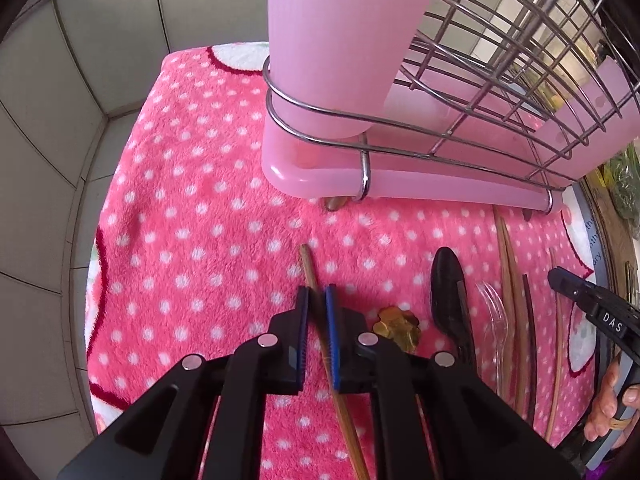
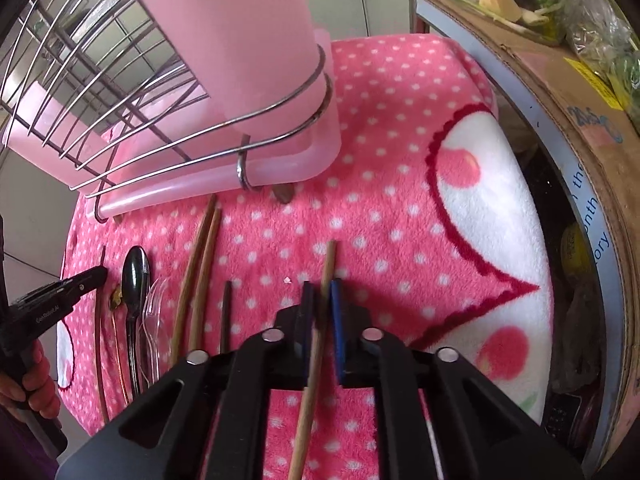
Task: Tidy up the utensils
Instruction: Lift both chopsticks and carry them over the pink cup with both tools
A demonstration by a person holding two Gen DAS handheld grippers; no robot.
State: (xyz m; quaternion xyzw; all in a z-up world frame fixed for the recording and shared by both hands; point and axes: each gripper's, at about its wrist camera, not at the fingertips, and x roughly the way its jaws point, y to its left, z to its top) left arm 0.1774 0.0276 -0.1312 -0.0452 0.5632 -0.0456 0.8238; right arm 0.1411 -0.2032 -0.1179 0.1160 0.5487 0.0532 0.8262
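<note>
- Two tongs in use, one per hand; each is clamped on a single wooden chopstick
- Left gripper: blue pads pinch a brown chopstick partway along its length; its top end pokes out above the fingertips, the rest runs down beneath the tool over the blanket
- Right gripper: closed on a paler chopstick, tip showing above the pads, shaft passing down between the black arms
- Loose on the pink dotted blanket, between the two tools: two long brown chopsticks lying side by side and touching near their upper ends, one short dark stick, one black spoon, one clear plastic fork, one thin curved stick at the far left of the right view
- One small gold-coloured piece lies beside the spoon bowl; cannot tell what it is
- One wire dish rack stands at the back of the blanket on a pink plastic tray; one tall pink plastic cup sits in the rack's ring at the corner
- All loose utensils lie roughly parallel, ends toward the rack, none inside the cup as far as can be seen
- One cardboard box with bagged greens stands off the right edge of the blanket
- Wall behind: pale tiles
</note>
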